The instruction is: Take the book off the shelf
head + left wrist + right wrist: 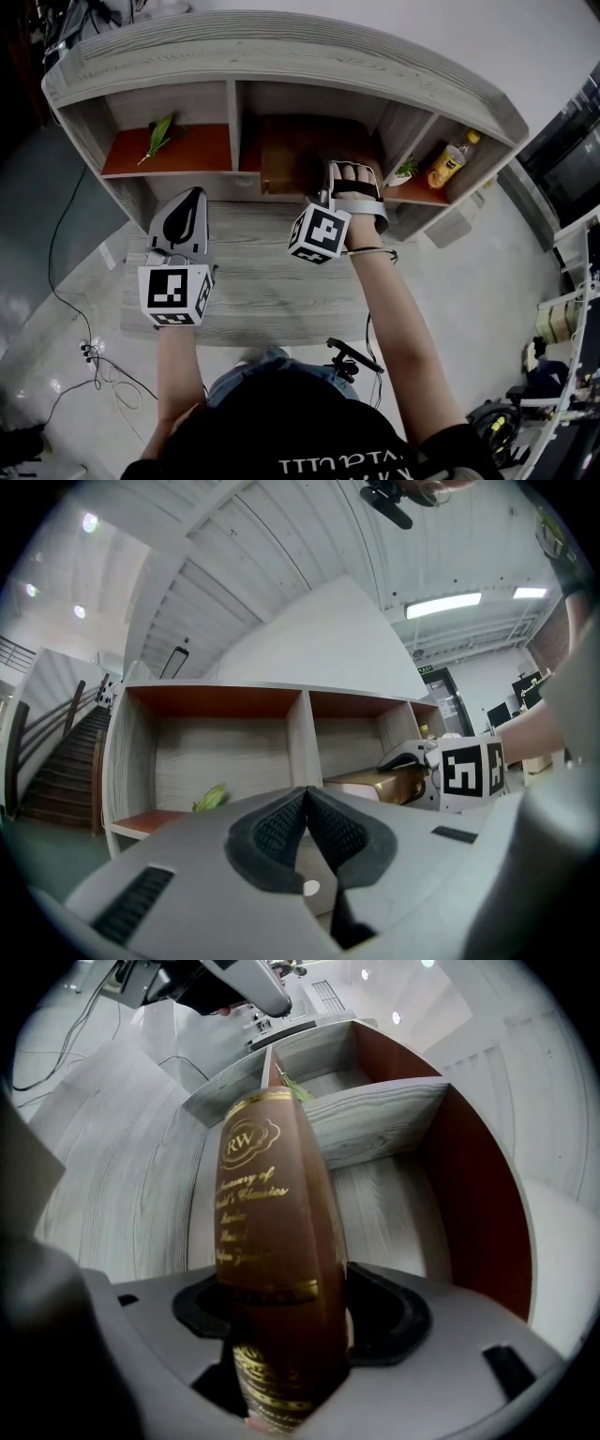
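so the book (272, 1222) is lying flat in the middle compartment of the shelf (234, 122), one end at the near edge, and the right gripper (286, 1321) has its jaws pinching it across the thickness right at that end. can't say how hard they bite. my worry: that's a fat, glossy-looking book held by one end only, so once it slides clear of the shelf floor the far end will probably sag and it could twist out of the jaws and smack the desk (262, 281). pulling crooked could also snag it on the divider (398, 131) just right of it. left gripper (305, 803) hangs over the desk to the left, jaws pressed together on nothing, so no backup there
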The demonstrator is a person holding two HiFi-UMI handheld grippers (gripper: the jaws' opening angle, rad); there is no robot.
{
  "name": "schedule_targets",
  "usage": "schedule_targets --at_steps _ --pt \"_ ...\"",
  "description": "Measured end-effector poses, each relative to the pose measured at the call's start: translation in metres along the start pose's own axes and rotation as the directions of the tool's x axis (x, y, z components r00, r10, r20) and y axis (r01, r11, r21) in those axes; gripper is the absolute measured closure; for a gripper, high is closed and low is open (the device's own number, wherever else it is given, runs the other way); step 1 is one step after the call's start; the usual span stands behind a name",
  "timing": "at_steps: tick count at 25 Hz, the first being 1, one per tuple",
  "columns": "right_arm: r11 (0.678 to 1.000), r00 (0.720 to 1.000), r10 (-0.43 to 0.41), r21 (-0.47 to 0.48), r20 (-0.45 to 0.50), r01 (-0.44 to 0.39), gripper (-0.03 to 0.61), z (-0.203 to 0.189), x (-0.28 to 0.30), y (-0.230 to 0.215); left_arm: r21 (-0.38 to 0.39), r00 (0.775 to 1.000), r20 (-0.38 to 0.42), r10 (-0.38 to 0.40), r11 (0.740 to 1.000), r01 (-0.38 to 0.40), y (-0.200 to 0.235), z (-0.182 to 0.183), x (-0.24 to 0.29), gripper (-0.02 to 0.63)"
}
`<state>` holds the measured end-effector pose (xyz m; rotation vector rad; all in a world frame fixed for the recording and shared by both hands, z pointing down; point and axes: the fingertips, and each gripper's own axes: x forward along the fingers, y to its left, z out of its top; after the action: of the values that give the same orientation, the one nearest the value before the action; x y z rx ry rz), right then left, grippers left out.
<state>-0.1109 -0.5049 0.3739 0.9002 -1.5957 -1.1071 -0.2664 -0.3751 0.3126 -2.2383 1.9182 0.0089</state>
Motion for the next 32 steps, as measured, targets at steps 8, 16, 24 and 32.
schedule_targets --at_steps 8,16,24,32 --pt "1.0 0.999 -0.031 0.001 -0.009 0.031 0.25 -0.004 -0.014 0.004 -0.008 1.0 0.005 -0.013 1.0 0.013 -0.008 0.001 -0.01 0.603" --pt "0.998 0.998 -0.063 -0.007 -0.019 0.063 0.266 -0.006 -0.028 0.006 -0.012 1.0 0.008 -0.03 0.999 0.03 -0.014 0.004 -0.017 0.603" --pt "0.996 0.995 -0.088 0.001 -0.039 0.088 0.295 -0.006 -0.045 0.008 -0.007 0.998 0.016 -0.054 0.999 0.054 -0.015 0.009 -0.024 0.603" --pt "0.993 0.991 -0.117 -0.002 -0.06 0.117 0.316 -0.005 -0.07 0.013 -0.007 0.995 0.036 -0.096 0.995 0.096 -0.021 0.015 -0.035 0.603"
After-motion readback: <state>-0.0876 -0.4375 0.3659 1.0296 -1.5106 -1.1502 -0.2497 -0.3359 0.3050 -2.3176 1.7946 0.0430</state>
